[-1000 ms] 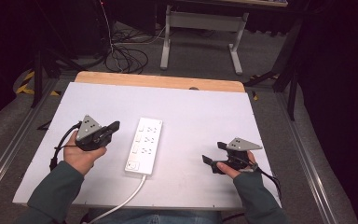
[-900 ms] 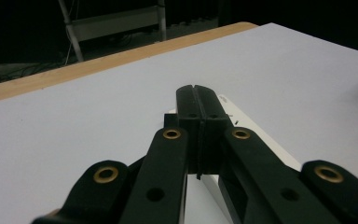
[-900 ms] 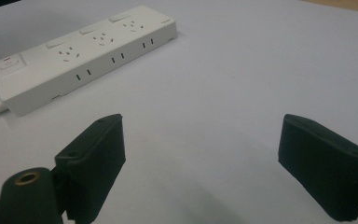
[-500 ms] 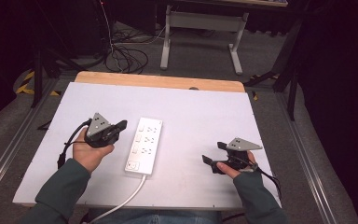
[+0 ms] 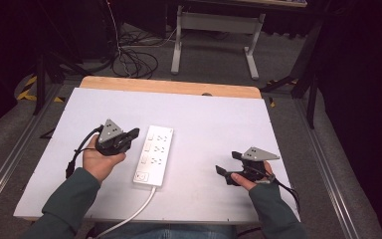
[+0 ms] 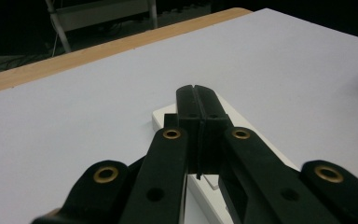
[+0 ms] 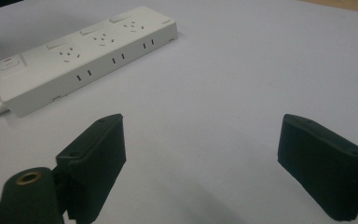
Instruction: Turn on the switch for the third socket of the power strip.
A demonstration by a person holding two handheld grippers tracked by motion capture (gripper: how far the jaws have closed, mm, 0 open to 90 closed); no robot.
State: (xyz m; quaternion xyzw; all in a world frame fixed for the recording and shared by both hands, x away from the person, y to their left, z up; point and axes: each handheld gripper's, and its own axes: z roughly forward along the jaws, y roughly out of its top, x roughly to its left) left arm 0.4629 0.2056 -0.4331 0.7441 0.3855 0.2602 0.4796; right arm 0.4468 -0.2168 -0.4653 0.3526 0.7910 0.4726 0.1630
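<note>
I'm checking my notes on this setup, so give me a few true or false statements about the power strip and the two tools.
1. The left tool has its jaws pressed together. True.
2. The right tool is clamped on the power strip. False: its jaws stand wide apart over bare table, away from the strip.
3. The power strip's white cord runs toward the person's side. True.
4. A plug sits in one of the strip's sockets. False: all sockets are empty.
</note>
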